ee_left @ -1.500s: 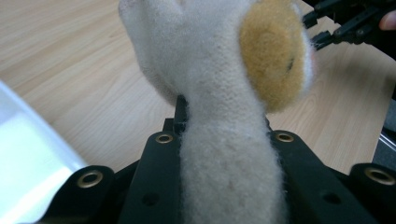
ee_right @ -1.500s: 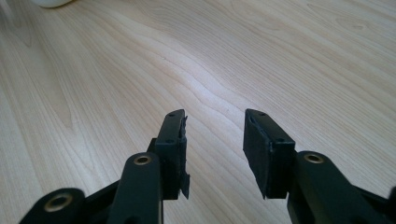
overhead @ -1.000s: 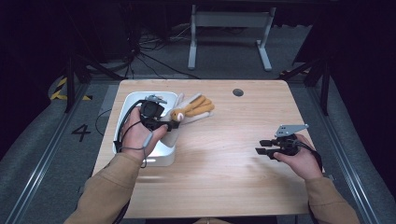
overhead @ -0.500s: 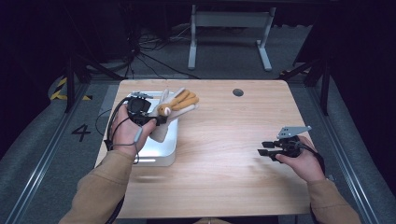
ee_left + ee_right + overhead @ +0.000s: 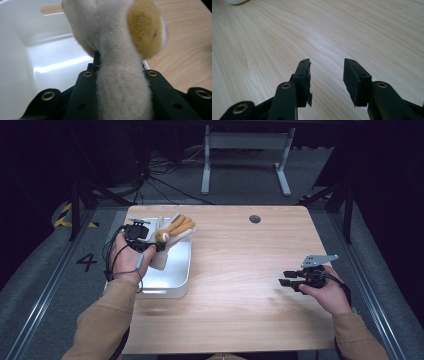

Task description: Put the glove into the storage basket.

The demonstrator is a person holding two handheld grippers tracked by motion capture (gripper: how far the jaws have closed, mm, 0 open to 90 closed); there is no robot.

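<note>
Cream knitted work glove with mustard-yellow coated fingertips, shown clamped at its cuff end in the left gripper above the white rectangular plastic tub at the left side of the pale wooden bench. In the left gripper view we see the fuzzy cuff pinched between the two black jaws, which stand narrow, pressing on the cloth, with one yellow-tipped finger bulging past them.

We judge the glove to be light, soft and limp: it offers no stiffness, so any part left unsupported droops, as the pale length hanging toward the tub suggests. The knit looks grippy rather than slippery, and nothing about it appears fragile. We regard the cuff or the gathered palm as the sound place to take hold, since a bunched fold fills the jaws; a single fingertip would likely stretch and slide out.

In the high view the long axis of the glove runs slantwise from the left gripper up and to the right, fingers pointing away from the person toward the far edge of the bench, just over the far right corner of the tub.

The right gripper rests well apart near the right edge, its jaws moderately wide with nothing between them over bare wood.
</note>
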